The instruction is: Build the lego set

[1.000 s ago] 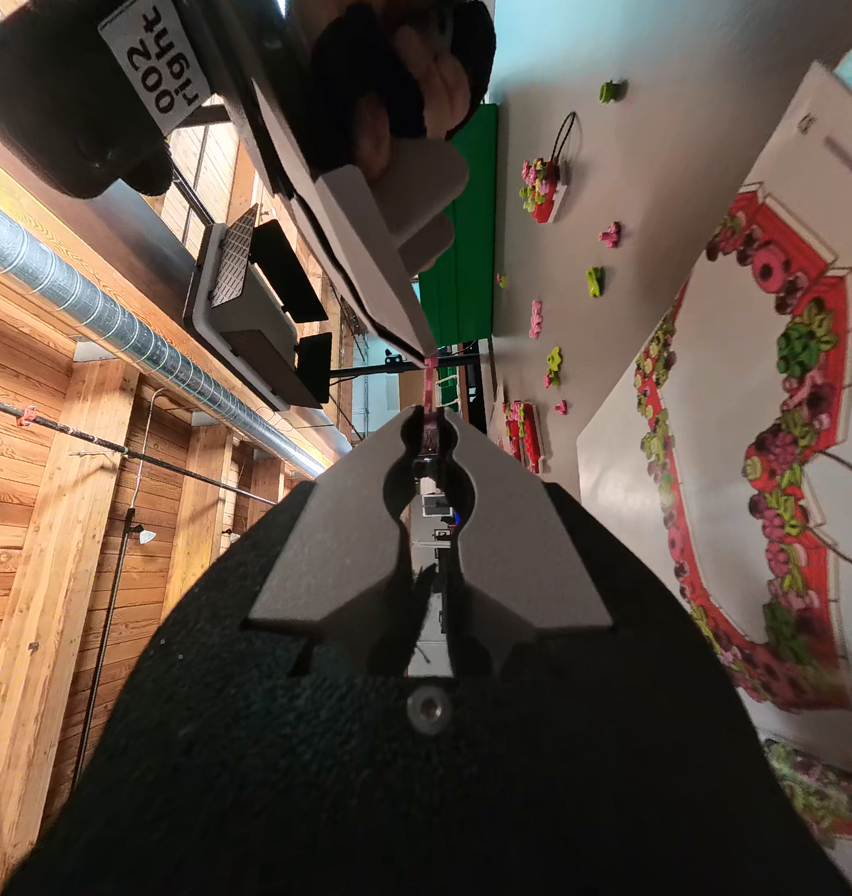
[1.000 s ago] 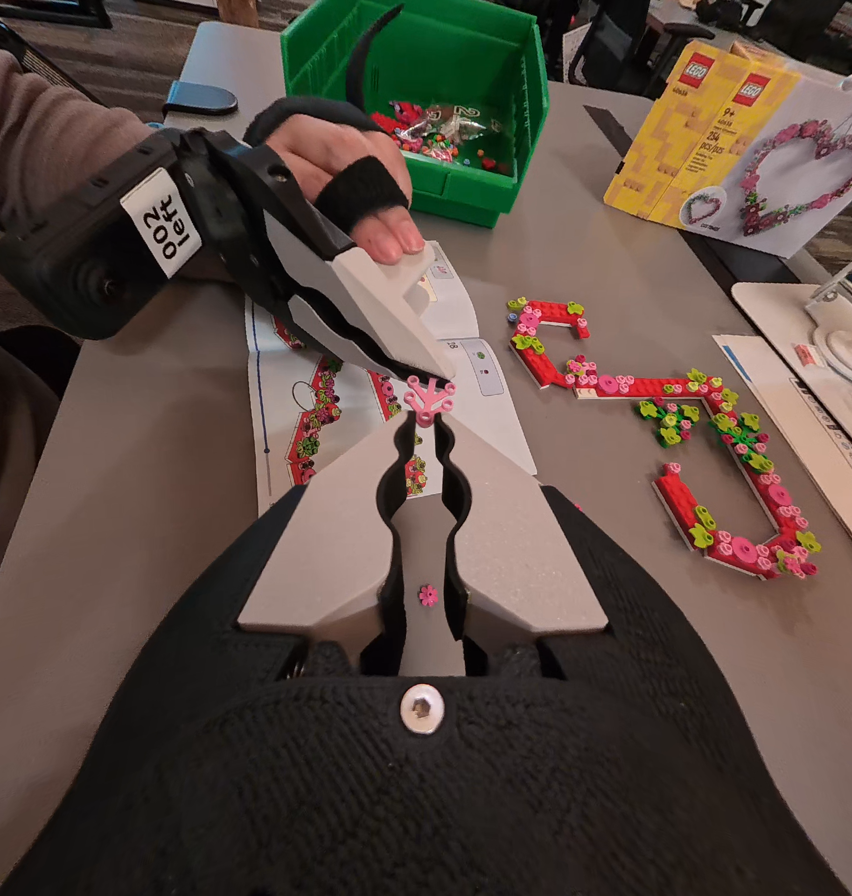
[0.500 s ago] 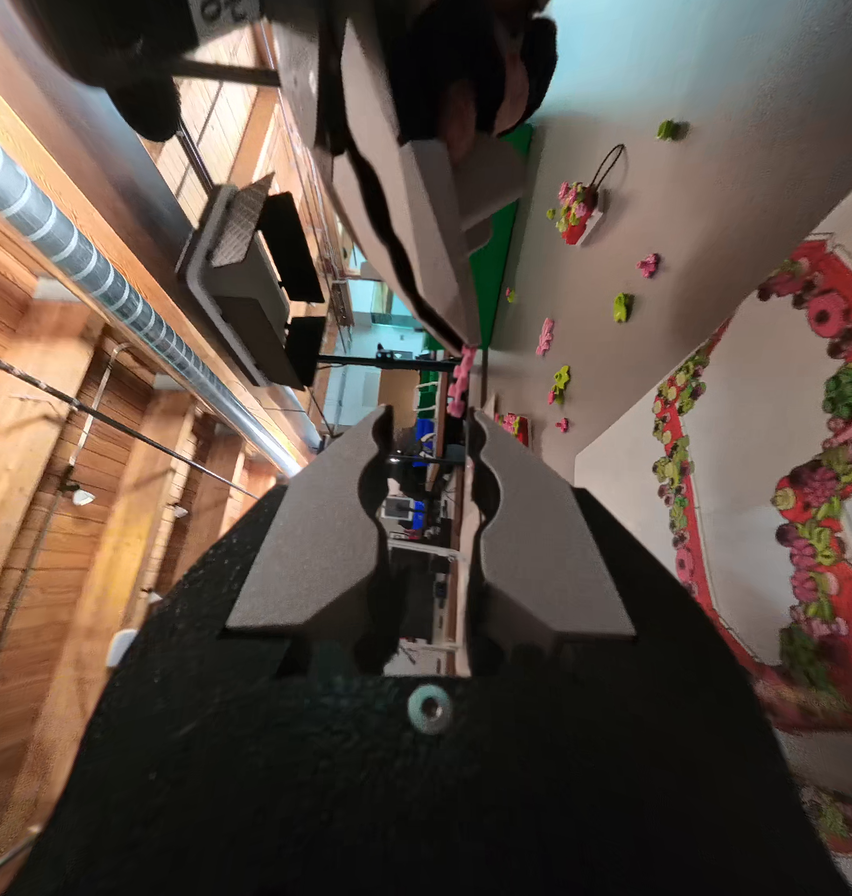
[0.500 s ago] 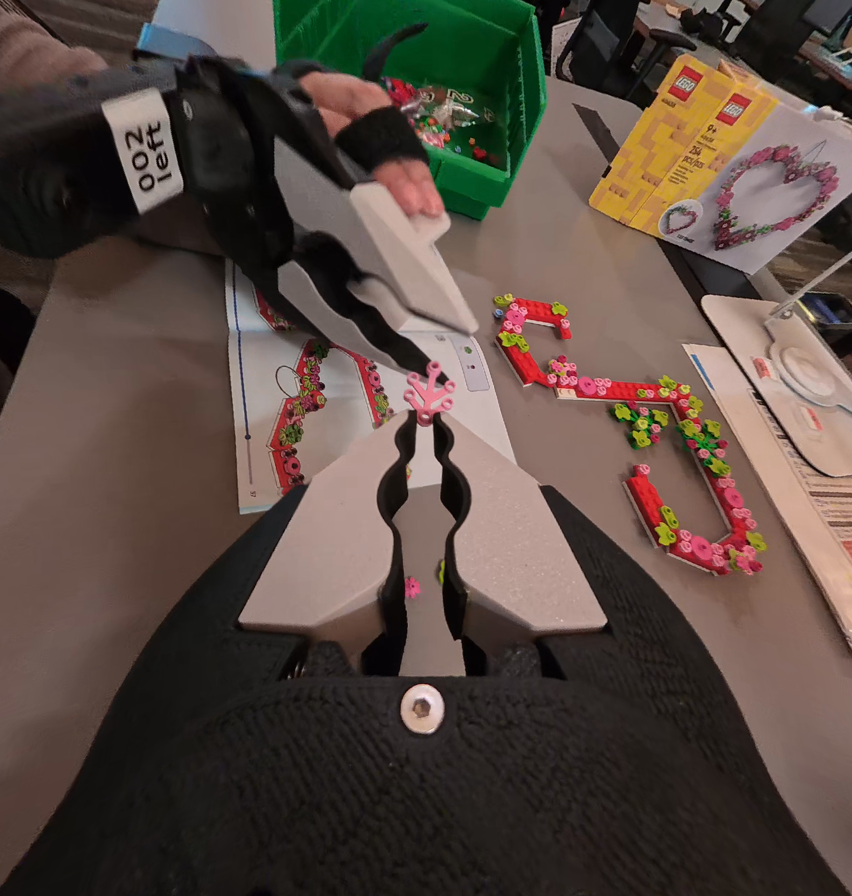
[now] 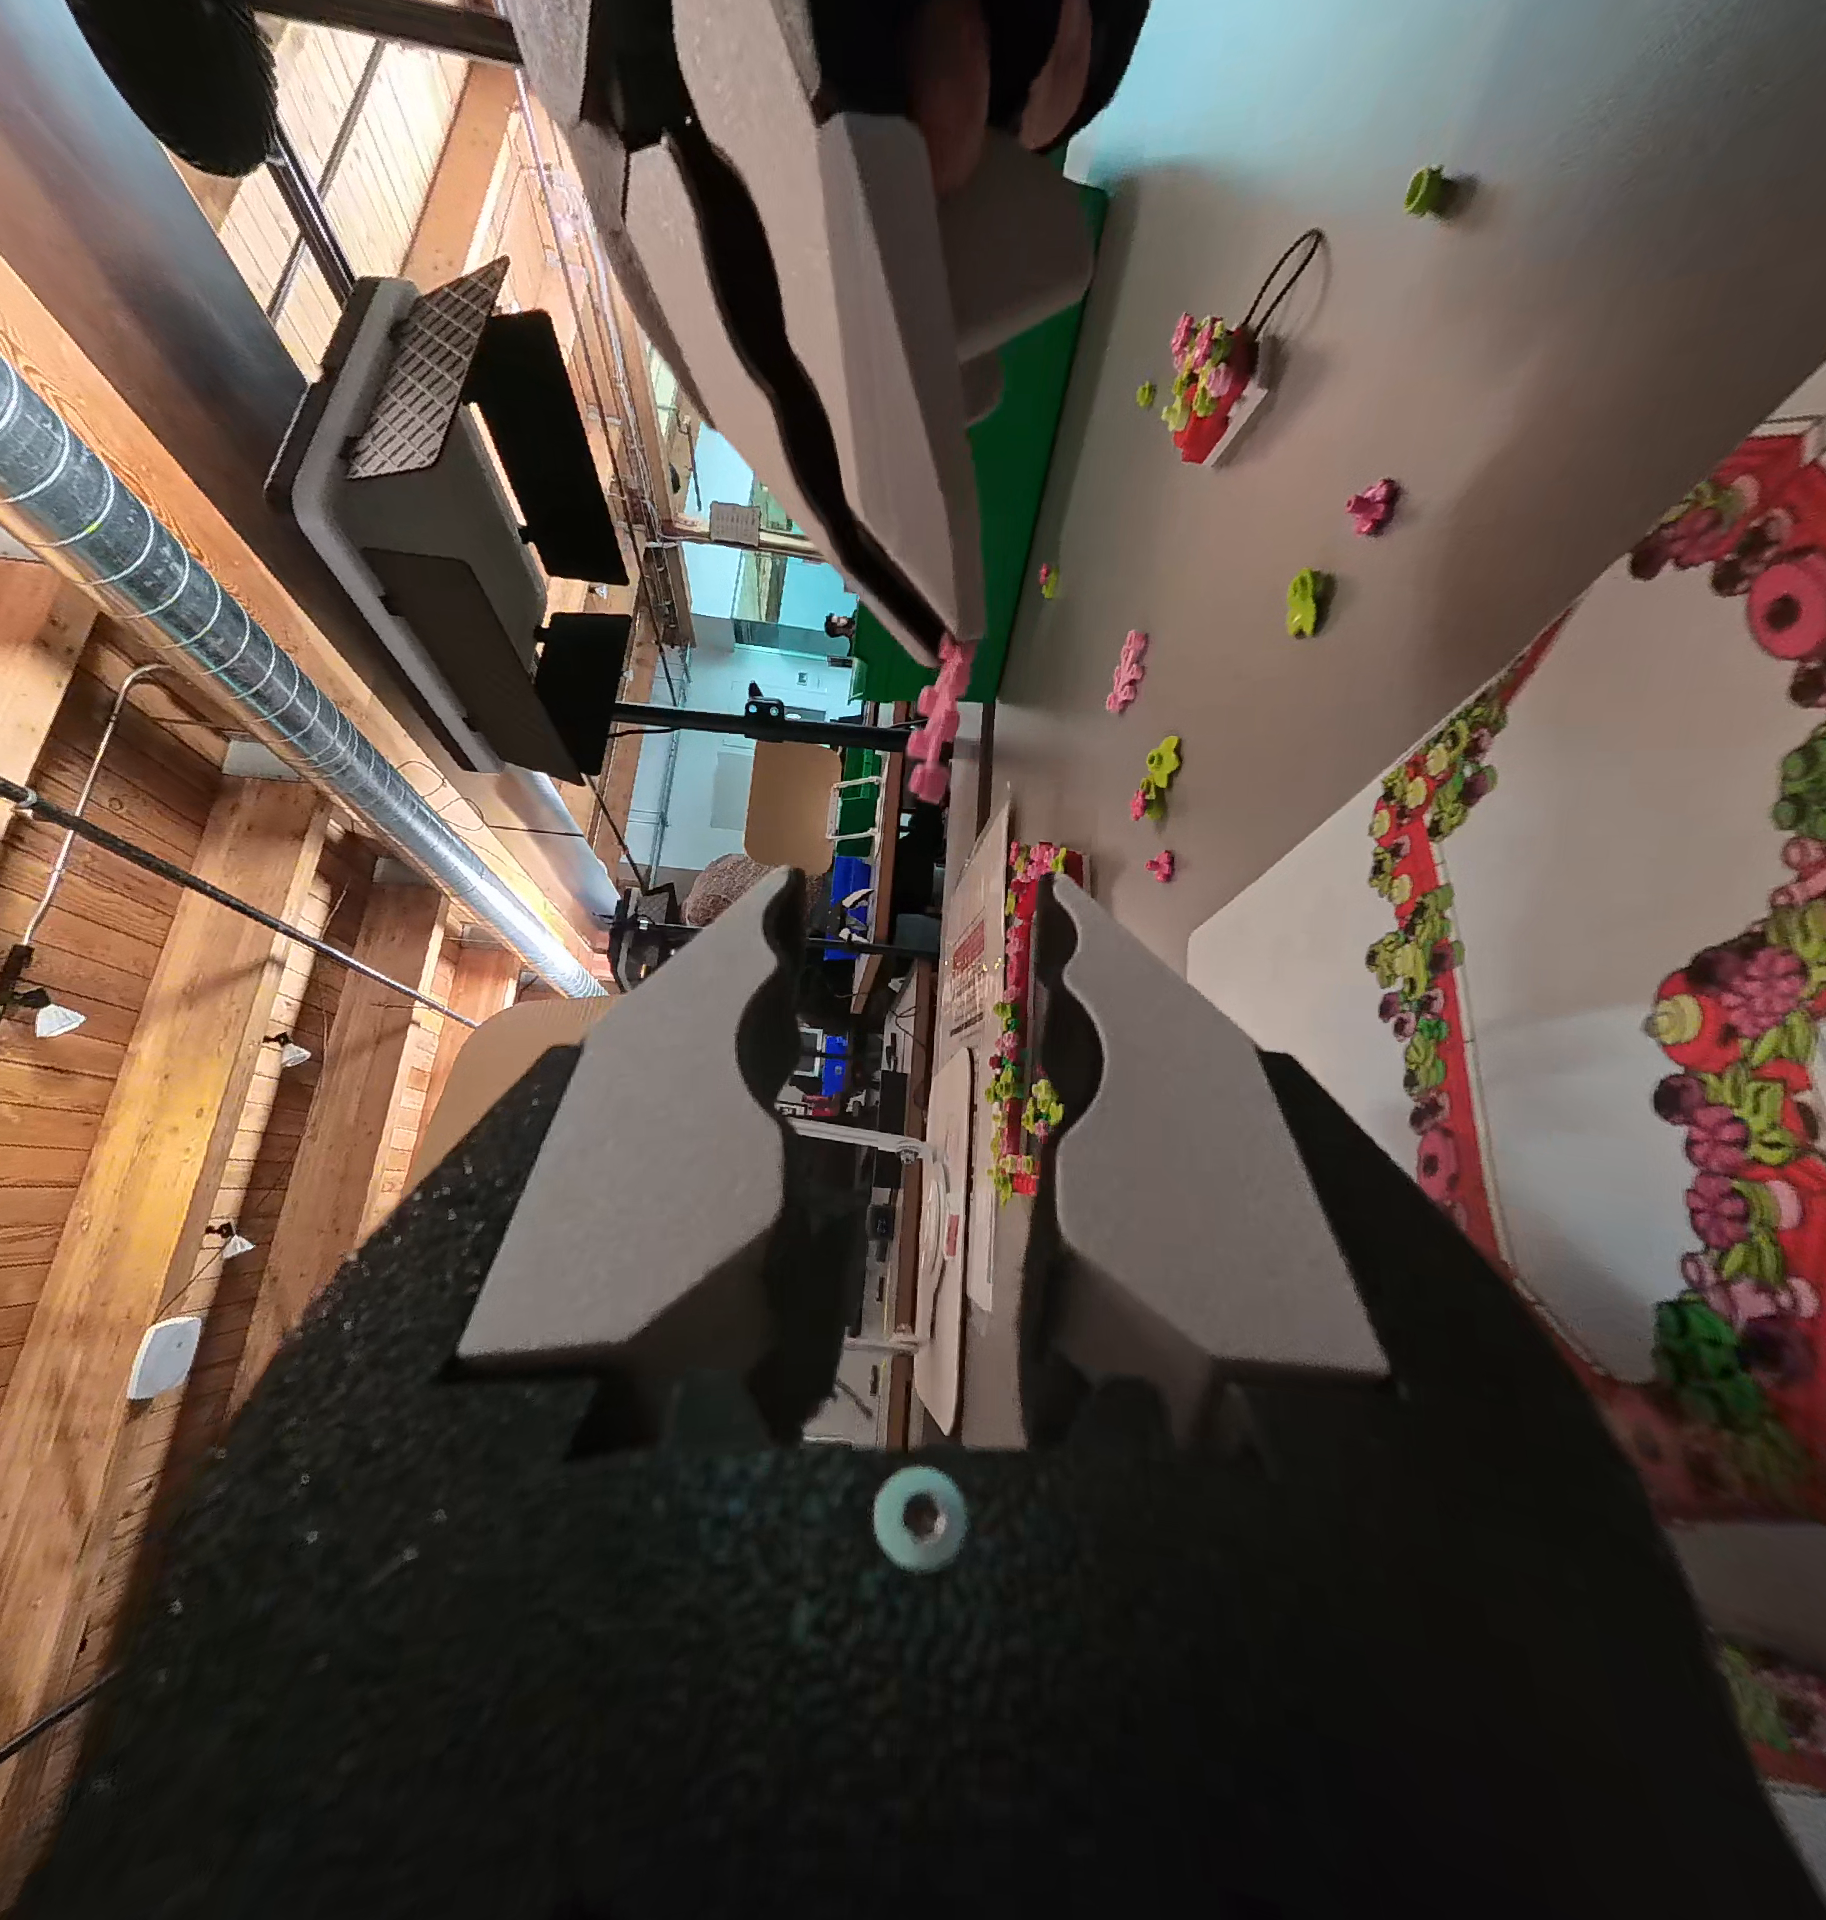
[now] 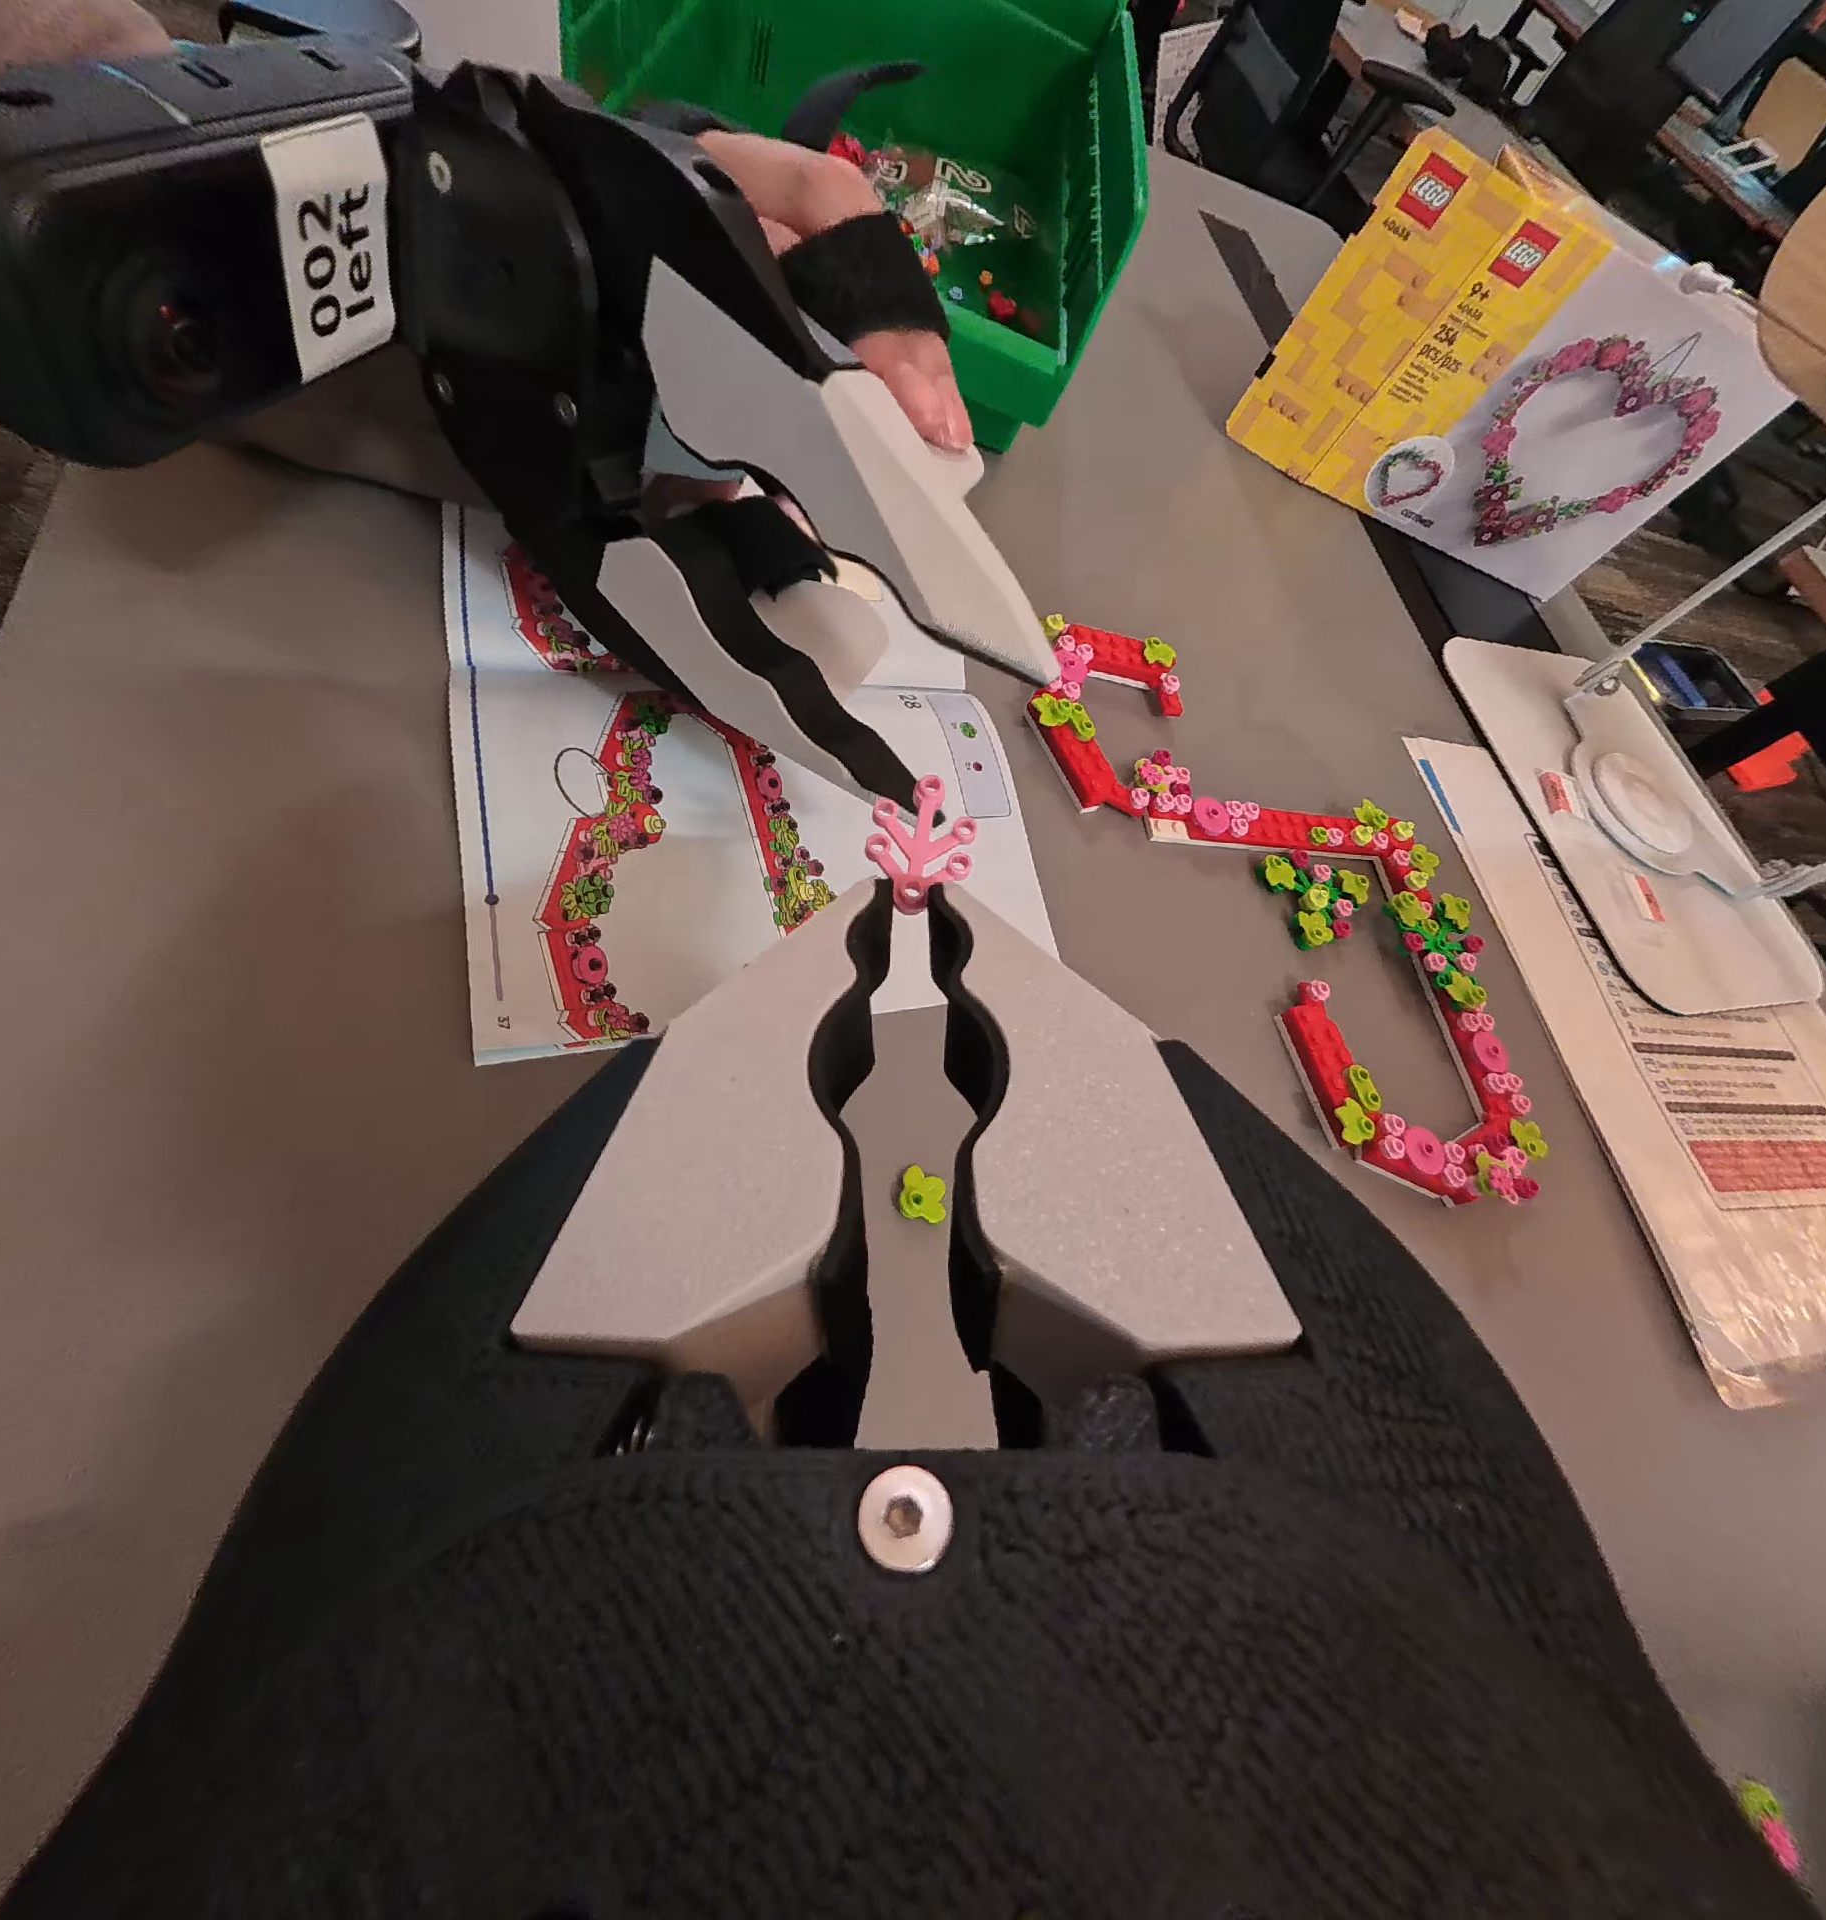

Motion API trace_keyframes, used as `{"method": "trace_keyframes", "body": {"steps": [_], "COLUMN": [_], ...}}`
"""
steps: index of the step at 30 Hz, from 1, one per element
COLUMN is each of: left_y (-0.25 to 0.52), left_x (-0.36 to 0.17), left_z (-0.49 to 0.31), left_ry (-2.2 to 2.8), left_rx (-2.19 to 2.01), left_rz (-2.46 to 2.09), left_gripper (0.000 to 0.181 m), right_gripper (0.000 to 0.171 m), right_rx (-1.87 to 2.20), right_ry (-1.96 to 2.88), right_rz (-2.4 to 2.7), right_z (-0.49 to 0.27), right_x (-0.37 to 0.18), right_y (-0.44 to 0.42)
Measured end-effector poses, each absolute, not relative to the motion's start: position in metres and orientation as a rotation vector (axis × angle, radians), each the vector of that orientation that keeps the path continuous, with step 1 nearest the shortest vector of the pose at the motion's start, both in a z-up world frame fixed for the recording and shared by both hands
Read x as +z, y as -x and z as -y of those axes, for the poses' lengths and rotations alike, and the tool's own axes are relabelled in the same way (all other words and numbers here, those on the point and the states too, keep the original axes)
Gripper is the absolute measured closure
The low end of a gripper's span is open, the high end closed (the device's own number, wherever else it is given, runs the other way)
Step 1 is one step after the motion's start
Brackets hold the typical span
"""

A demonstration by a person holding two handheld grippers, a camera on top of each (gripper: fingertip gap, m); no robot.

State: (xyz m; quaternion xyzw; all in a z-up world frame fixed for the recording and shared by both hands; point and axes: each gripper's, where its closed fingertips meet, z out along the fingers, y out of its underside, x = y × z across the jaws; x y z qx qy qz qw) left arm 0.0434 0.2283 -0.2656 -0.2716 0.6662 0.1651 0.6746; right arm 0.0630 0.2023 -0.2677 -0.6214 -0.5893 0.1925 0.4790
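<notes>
My right gripper (image 6: 911, 899) is shut on the base of a small pink branching stem piece (image 6: 919, 847) and holds it above the table. My left gripper (image 6: 982, 740) is open and empty, with its lower fingertip just above the stem. In the left wrist view my left gripper (image 5: 914, 894) has its jaws spread, and the right gripper (image 5: 940, 644) holds the pink stem (image 5: 938, 717) ahead of it. The red heart frame with pink and lime flowers (image 6: 1304, 842) lies in part-built sections on the table to the right.
An open instruction booklet (image 6: 618, 831) lies under the grippers. A green bin (image 6: 992, 156) of parts stands at the back and a yellow set box (image 6: 1408, 343) at the back right. A lime flower piece (image 6: 921, 1195) lies loose. Papers and a white lamp base (image 6: 1667, 883) are at the right. Only a small space, under 4 cm, lies between the two pairs of fingers.
My left gripper has opened wide and let go of the pink stem, drawing slightly back. My right gripper keeps hold of the stem and has shifted a little.
</notes>
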Motion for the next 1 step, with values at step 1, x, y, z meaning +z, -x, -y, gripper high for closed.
{"method": "trace_keyframes", "body": {"steps": [1], "left_y": [-0.0425], "left_x": [-0.2637], "left_z": [-0.2298], "left_ry": [0.619], "left_rx": [0.367], "left_rz": [-1.482], "left_gripper": [0.138], "right_gripper": [0.167], "right_rx": [0.463], "right_ry": [1.515], "right_rz": [1.439], "right_z": [-0.2026], "right_x": [-0.2676], "right_y": [-0.0633]}}
